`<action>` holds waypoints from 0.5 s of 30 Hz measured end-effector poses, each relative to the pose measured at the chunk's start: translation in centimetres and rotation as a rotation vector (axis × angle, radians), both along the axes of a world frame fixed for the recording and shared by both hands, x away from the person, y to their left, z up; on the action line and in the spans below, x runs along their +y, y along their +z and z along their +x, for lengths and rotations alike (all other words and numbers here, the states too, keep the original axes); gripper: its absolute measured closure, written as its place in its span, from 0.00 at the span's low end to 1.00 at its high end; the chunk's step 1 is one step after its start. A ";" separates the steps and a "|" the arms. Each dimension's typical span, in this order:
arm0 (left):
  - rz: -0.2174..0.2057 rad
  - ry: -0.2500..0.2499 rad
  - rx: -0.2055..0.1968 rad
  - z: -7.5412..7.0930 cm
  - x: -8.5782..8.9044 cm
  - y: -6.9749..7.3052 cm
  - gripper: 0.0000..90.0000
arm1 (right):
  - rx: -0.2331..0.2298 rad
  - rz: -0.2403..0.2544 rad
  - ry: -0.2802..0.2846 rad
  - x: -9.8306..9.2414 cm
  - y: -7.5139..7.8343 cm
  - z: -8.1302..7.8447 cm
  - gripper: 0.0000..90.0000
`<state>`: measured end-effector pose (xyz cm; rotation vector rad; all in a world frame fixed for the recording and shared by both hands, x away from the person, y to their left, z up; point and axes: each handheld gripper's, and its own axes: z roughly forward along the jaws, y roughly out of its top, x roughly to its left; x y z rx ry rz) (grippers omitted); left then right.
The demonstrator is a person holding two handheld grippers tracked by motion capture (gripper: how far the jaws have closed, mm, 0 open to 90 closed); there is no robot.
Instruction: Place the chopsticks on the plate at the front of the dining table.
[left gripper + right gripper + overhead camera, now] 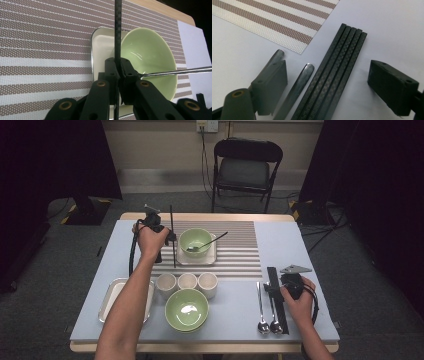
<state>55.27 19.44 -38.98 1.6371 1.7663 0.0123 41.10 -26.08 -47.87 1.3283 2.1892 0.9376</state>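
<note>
Thin, stiff, light black chopstick (117, 30) pinched mid-length in closed left gripper (171, 238), upright beside green bowl (195, 241) toward bench's far edge; right gripper (327, 87) open over remaining chopsticks (337, 67) near right edge.

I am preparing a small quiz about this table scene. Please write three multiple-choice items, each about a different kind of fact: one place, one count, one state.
1. Where does the green bowl with a spoon in it stand?
A. on the square plate on the striped mat
B. on the chair
C. beside the two spoons

2. How many small white cups stand in a row?
A. two
B. three
C. five

3. What does the left gripper do?
A. stands open over a cup
B. is shut on a thin black stick
C. holds a spoon

Answers: 1 A, the high view shows the bowl on the plate on the mat. 2 B, three cups stand side by side. 3 B, the jaws press on the stick in the left gripper view.
</note>
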 end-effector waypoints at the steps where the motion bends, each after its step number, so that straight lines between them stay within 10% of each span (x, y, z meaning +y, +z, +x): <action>1: 0.006 0.000 0.001 0.0 0.0 -0.1 0.96 | 0.000 0.000 0.000 0.0 0.0 0.0 0.17; 15: 0.036 -0.006 0.027 0.5 -0.1 -0.8 0.96 | -0.001 0.000 0.000 0.0 0.0 0.0 0.17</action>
